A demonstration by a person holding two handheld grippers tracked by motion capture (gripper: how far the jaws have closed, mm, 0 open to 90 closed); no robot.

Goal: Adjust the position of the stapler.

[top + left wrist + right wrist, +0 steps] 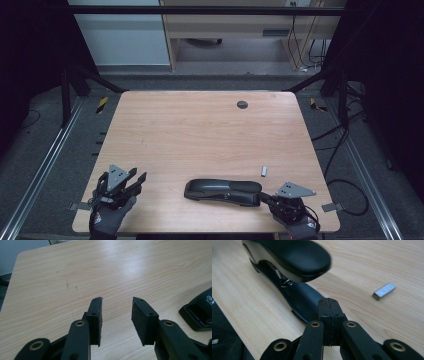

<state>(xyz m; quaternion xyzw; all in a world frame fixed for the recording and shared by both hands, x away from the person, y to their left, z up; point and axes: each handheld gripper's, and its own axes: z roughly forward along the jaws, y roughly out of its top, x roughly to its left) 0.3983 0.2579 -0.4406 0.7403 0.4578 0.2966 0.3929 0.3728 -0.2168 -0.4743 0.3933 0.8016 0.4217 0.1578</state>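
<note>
right gripper (pixel 329 315) pads pressed flat together by the glossy stapler (pixel 294 262); left gripper (pixel 117 315) seemingly parted, empty.

in the left gripper view we see the stapler (pixel 200 313) cut off by the right edge, its white lettering sliced mid-word and unreadable. in the right gripper view its top arm (pixel 294 257) runs out past the upper edge, and the shut pads of the right gripper (pixel 329 315) cover the near end of its base. from the high view the strip of staples (pixel 263 171) is too small for us to make out, and both gloved hands are clipped by the bottom edge
</note>
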